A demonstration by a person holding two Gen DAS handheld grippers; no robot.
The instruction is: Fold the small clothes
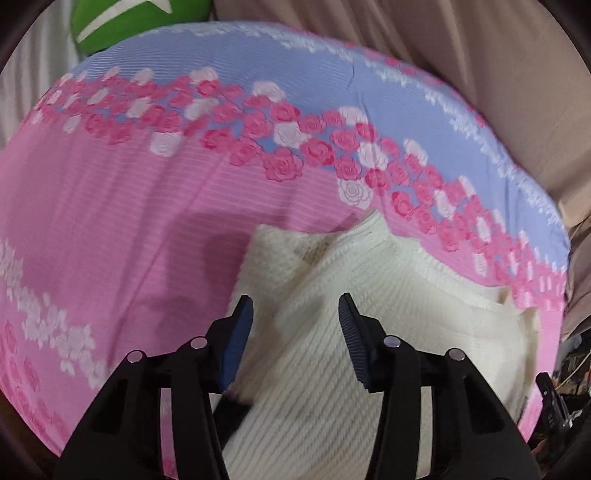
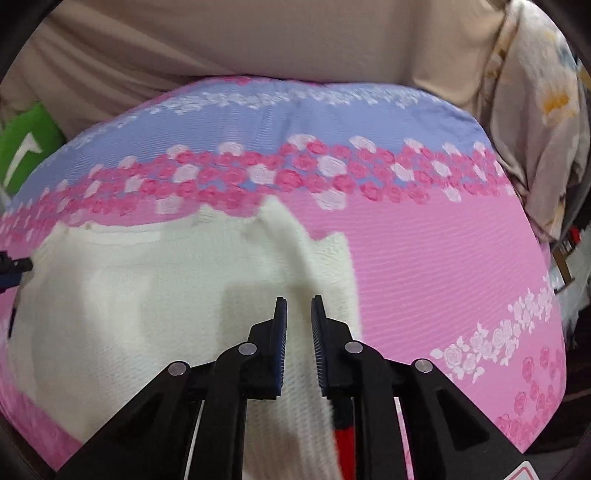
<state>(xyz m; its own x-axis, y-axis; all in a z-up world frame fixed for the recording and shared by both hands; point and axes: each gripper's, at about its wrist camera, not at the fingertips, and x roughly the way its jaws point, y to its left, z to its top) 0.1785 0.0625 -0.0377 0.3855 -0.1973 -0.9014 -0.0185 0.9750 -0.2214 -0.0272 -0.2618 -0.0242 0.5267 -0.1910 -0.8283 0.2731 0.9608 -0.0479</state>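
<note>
A cream knitted garment lies partly folded on a pink and blue rose-print bedsheet. One flap is turned over near its far edge. My left gripper hovers over the garment's left part with its jaws well apart and nothing between the pads. My right gripper hangs over the garment's right edge. Its jaws stand only a narrow gap apart, and the knit shows through the gap below without being pinched. A red strip shows under the right finger.
A green cushion rests beyond the sheet's far left corner. Beige fabric rises behind the bed. A floral cloth hangs at the right. Dark clutter lies past the bed's right edge.
</note>
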